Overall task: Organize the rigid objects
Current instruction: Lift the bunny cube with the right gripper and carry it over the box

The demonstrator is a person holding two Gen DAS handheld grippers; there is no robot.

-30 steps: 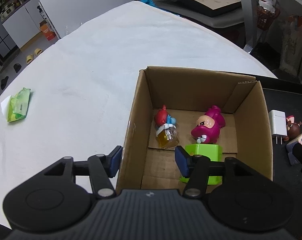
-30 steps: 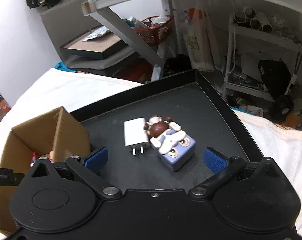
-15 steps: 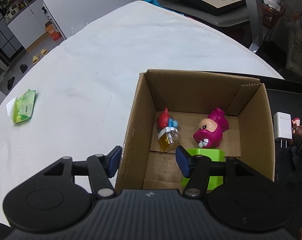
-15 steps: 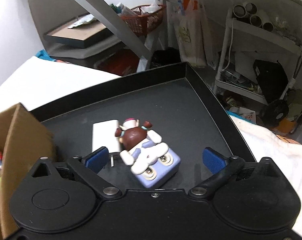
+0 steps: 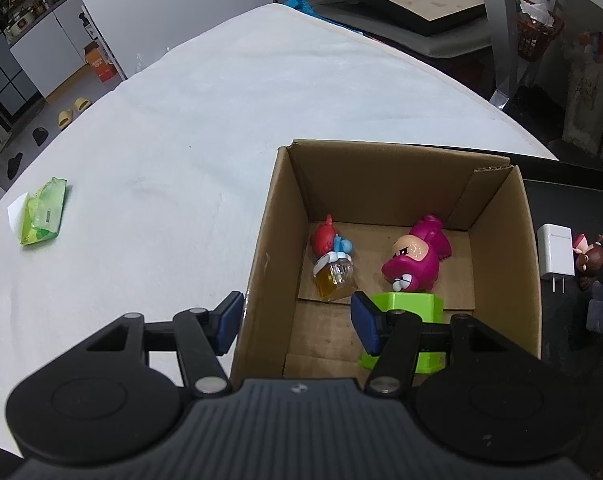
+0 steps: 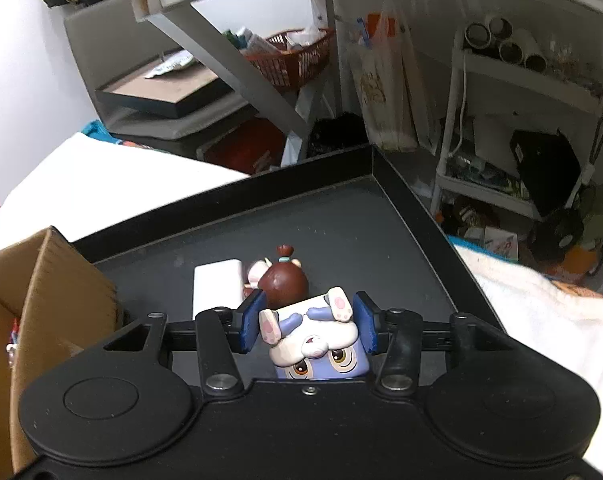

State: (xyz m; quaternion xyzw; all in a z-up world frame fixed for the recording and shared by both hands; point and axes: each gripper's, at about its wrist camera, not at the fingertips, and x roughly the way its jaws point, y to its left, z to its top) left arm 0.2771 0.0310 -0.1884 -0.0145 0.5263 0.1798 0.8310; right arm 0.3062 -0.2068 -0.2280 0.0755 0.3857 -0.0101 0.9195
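Right gripper (image 6: 307,328): its jaws have just been closing, and now the blue pads stand at both sides of the toy block (image 6: 321,354). The right pad seems to touch the block; at the left pad a thin gap may remain, I cannot tell for sure.
Toy block: a pale purple cube with a white rabbit figure and two big eyes on its face; it sits on the black tray (image 6: 401,200), low in the middle of the right wrist view.
Brown figure (image 6: 283,280): a small doll with a brown round head, just behind the block, above it in the frame.
White charger (image 6: 217,288): flat on the tray, to the left of the brown figure, close beside it.
Left gripper (image 5: 297,322): half open, with the left wall of the cardboard box (image 5: 261,264) between its pads; neither pad presses on the wall.
Cardboard box: open at the top, in the centre right of the left wrist view, on the white cloth (image 5: 181,140).
Inside the box: a pink figure (image 5: 415,258) on a green base (image 5: 409,308) at the right; a red and blue figure (image 5: 329,240) on a clear yellow cube (image 5: 335,280) at the left.
Green packet (image 5: 41,216): alone on the cloth at the left edge of the frame, well apart from the box.
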